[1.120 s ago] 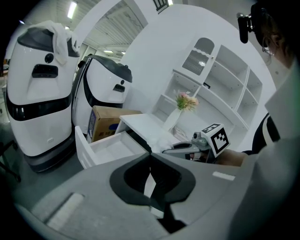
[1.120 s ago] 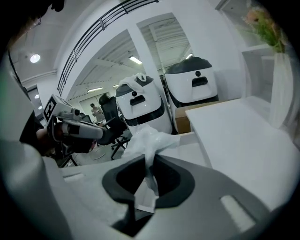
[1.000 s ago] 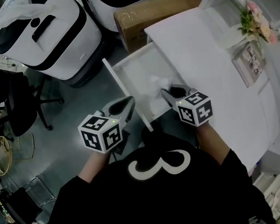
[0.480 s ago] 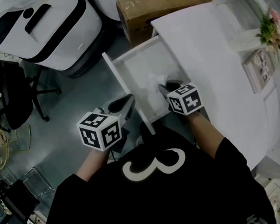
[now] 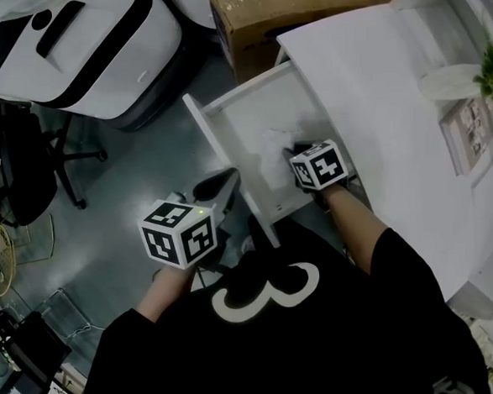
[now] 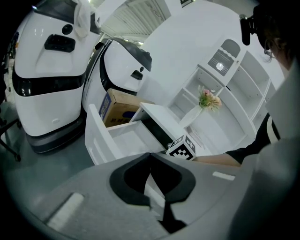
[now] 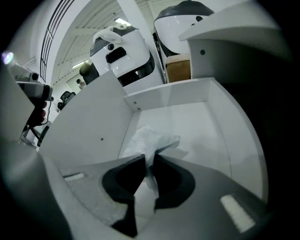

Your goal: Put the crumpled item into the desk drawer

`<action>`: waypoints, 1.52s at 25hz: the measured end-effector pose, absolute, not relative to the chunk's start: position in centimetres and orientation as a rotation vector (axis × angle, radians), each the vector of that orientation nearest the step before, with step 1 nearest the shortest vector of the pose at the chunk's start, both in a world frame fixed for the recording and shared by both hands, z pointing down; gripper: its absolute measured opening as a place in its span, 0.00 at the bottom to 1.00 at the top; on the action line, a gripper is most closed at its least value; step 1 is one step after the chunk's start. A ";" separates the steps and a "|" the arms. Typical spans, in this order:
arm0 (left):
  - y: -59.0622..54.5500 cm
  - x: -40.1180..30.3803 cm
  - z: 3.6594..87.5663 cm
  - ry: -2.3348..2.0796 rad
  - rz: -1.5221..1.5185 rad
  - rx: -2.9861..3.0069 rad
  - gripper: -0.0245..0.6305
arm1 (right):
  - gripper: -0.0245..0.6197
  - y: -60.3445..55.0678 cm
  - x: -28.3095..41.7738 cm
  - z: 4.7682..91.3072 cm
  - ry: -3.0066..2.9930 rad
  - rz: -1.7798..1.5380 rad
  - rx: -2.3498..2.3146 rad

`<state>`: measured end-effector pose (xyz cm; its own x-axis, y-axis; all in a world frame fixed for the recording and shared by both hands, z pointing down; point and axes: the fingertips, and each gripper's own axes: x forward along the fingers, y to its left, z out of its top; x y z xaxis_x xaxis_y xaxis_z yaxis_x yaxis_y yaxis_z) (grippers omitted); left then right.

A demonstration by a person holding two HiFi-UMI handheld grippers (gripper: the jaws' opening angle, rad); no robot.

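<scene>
Grey floor point(image 5: 119, 184) surrounds a white desk point(image 5: 374, 90) with its drawer point(image 5: 249, 107) pulled out. The right gripper point(image 5: 294, 155) reaches into the drawer, clenched on the crumpled paper point(image 5: 272, 146) at its 11 o'clock. The left gripper point(image 5: 220, 184), pinched together and empty, hovers at the drawer's 8 o'clock.

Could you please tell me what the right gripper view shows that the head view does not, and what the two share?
Only the right gripper view: the right gripper has its jaws closed on the crumpled white item, low inside the open white desk drawer.
Only the head view: the left gripper is held outside the drawer over the grey floor, with a black office chair and the person's black top also in view.
Both: the drawer, the crumpled item, the brown cardboard box and the white-and-black machine.
</scene>
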<state>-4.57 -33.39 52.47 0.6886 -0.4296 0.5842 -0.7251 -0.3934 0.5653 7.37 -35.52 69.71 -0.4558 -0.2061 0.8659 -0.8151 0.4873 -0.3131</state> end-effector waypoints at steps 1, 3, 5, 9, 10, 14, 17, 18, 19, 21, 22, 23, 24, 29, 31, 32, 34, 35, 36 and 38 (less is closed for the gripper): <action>-33.5 -4.7 52.7 -0.887 0.439 2.039 0.05 | 0.12 -35.7 7.3 70.1 -1.924 0.962 0.842; -33.8 -5.0 53.2 -0.888 0.443 2.029 0.05 | 0.12 -36.1 7.2 70.9 -1.910 0.966 0.834; -33.9 -5.2 53.6 -0.889 0.446 2.017 0.05 | 0.12 -36.2 7.0 71.6 -1.893 0.974 0.817; -34.0 -5.7 54.3 -0.899 0.443 1.995 0.05 | 0.12 -35.9 6.9 73.1 -1.856 0.987 0.780; -34.0 -5.8 54.4 -0.902 0.442 1.991 0.05 | 0.12 -35.9 6.9 73.3 -1.850 0.987 0.776; -34.0 -6.3 54.8 -0.914 0.438 1.979 0.05 | 0.13 -36.0 7.1 74.2 -1.823 0.983 0.775; -34.0 -6.8 55.1 -0.924 0.435 1.969 0.05 | 0.14 -36.1 7.1 74.6 -1.812 0.983 0.775; -34.1 -7.0 55.2 -0.928 0.434 1.966 0.05 | 0.15 -36.1 7.1 74.6 -1.808 0.984 0.775; -34.1 -7.2 55.2 -0.933 0.432 1.964 0.05 | 0.15 -36.1 7.1 74.6 -1.805 0.984 0.776; -34.2 -7.6 55.1 -0.944 0.426 1.963 0.05 | 0.17 -36.1 7.2 74.6 -1.798 0.981 0.784; -34.2 -7.7 55.0 -0.948 0.423 1.965 0.05 | 0.19 -36.2 7.3 74.6 -1.795 0.981 0.791; -34.2 -7.8 54.9 -0.952 0.420 1.967 0.05 | 0.21 -36.2 7.4 74.5 -1.792 0.982 0.801; -34.2 -7.9 54.8 -0.954 0.418 1.970 0.05 | 0.24 -36.3 7.5 74.4 -1.789 0.984 0.813; -33.5 -7.9 54.3 -0.953 0.412 1.985 0.05 | 0.37 -36.7 8.0 72.9 -1.808 0.961 0.881; -33.0 -7.8 53.9 -0.947 0.409 1.993 0.05 | 0.37 -36.6 8.1 71.8 -1.826 0.967 0.910; -32.7 -7.8 53.7 -0.946 0.406 1.996 0.05 | 0.37 -36.5 8.1 71.1 -1.838 0.981 0.930; -32.1 -7.8 53.2 -0.948 0.396 2.003 0.05 | 0.37 -36.2 8.1 69.6 -1.872 1.019 0.991; -31.9 -7.7 52.9 -0.948 0.390 2.009 0.05 | 0.37 -35.9 8.1 68.7 -1.893 1.033 1.024; -31.6 -7.6 52.6 -0.947 0.385 2.017 0.05 | 0.37 -35.7 8.2 67.7 -1.918 1.039 1.053; -30.9 -7.3 51.7 -0.941 0.375 2.039 0.05 | 0.37 -35.0 8.2 65.2 -1.978 1.034 1.100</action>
